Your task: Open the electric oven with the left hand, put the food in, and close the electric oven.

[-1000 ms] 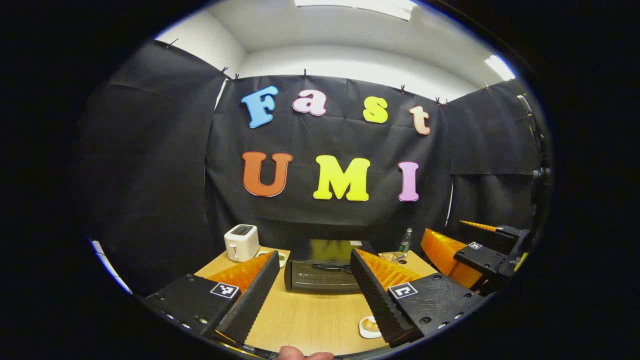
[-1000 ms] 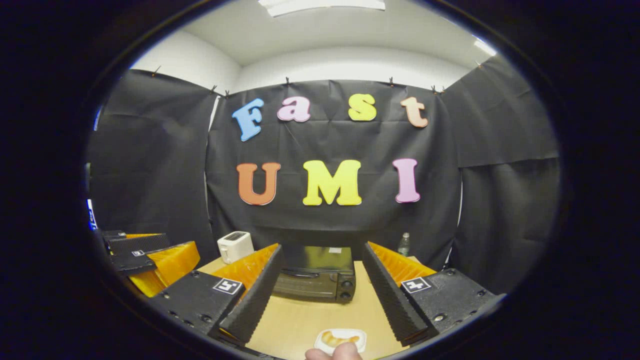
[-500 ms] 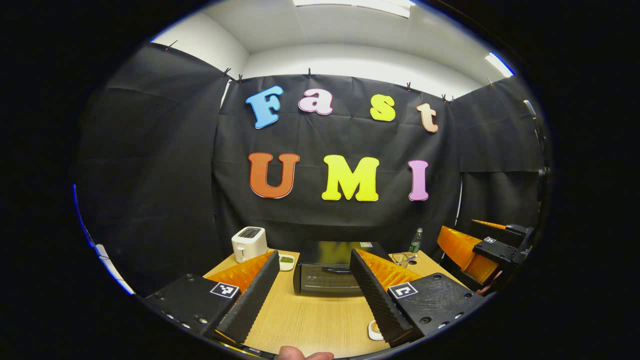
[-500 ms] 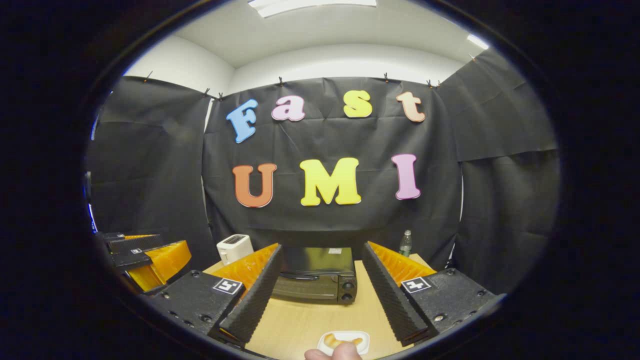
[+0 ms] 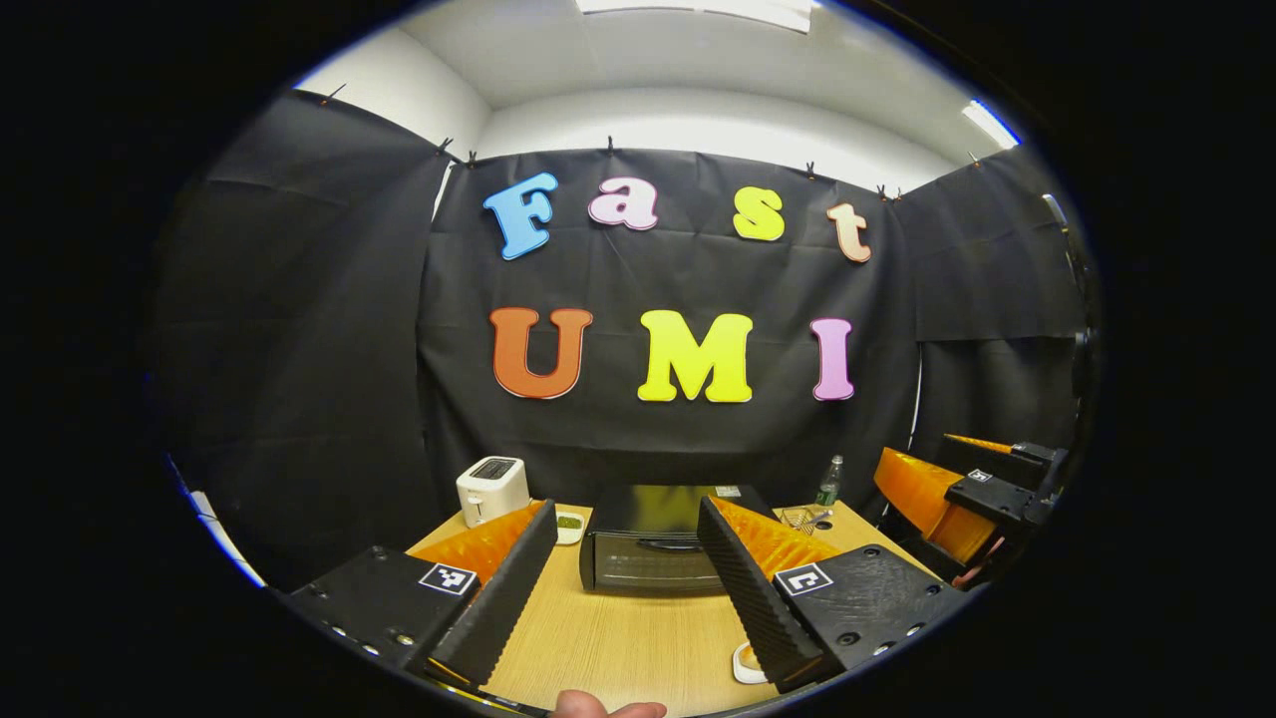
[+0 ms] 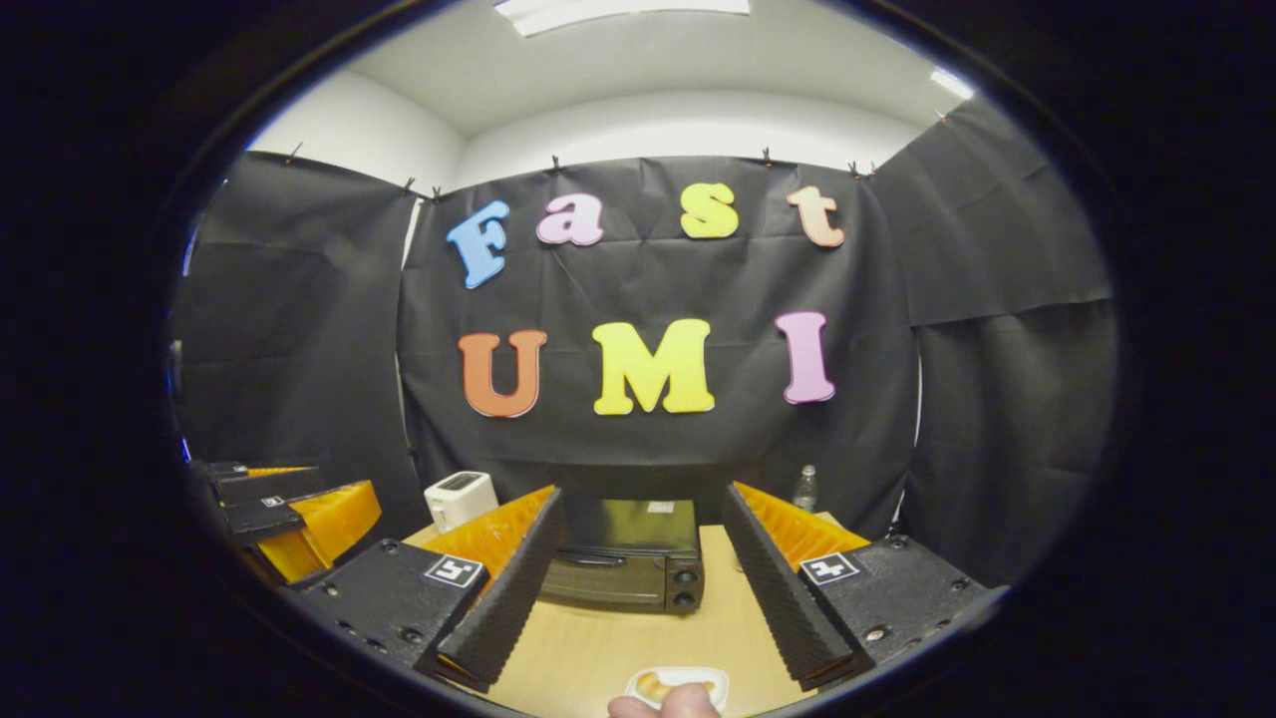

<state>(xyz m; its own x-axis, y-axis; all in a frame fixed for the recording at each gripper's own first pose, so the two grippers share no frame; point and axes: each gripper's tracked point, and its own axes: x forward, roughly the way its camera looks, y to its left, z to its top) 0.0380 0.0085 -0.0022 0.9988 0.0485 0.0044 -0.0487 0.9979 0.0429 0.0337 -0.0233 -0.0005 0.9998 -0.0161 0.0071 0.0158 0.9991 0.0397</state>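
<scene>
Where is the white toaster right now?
In the left gripper view, the white toaster stands at the wooden table's far left corner, left of the black electric oven.

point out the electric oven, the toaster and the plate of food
electric oven [image 5: 653, 561], left gripper view, on its closed glass door
toaster [image 5: 491, 489], left gripper view, on its white front face
plate of food [image 6: 676, 685], right gripper view, on the food lying on the white plate
</scene>
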